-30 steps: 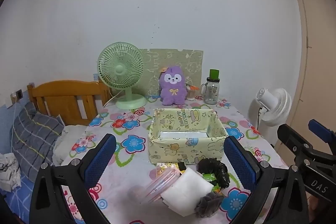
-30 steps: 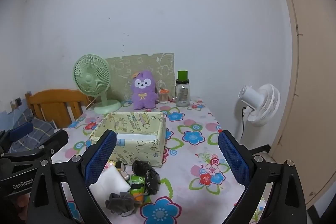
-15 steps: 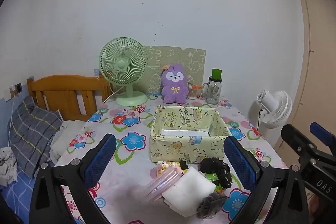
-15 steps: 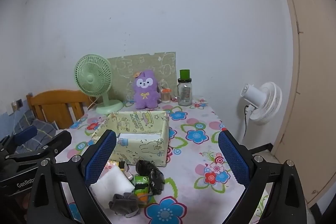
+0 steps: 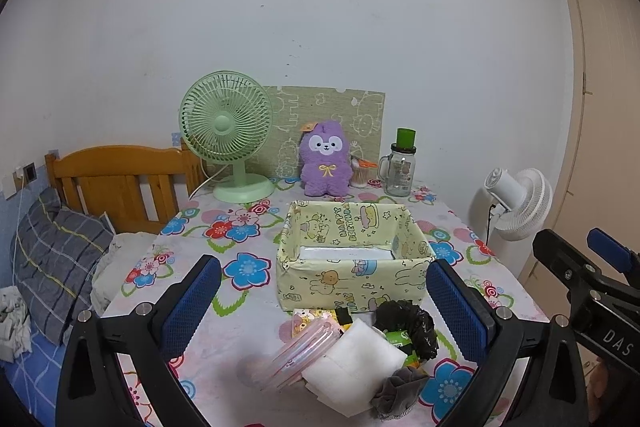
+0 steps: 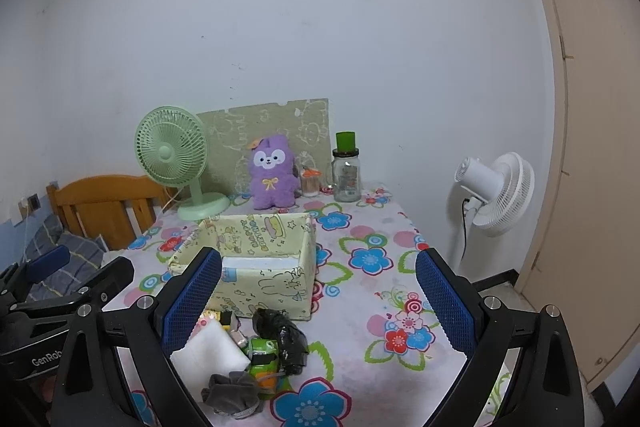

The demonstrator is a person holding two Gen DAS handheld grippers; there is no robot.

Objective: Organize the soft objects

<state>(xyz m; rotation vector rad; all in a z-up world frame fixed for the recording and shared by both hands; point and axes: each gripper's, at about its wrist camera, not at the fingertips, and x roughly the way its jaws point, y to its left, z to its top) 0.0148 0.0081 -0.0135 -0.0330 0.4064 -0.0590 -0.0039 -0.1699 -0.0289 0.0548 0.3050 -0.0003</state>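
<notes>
Low in the frame of both views, the left hand-held gripper (image 5: 320,307) and the right hand-held gripper (image 6: 318,301) hover with fingers wide apart, holding nothing. Compared with a second ago, both views sit slightly farther back and the pile looks a little lower in frame. The soft things lie heaped on the desk (image 5: 248,327) just in front of the yellow box (image 5: 352,267): a white foam pad (image 5: 356,363), a grey scrunchie (image 5: 394,393), a crumpled black bag (image 5: 408,323) and a pink pouch (image 5: 300,351). The box stands open-topped. At right, flowered cloth lies bare to the desk edge.
</notes>
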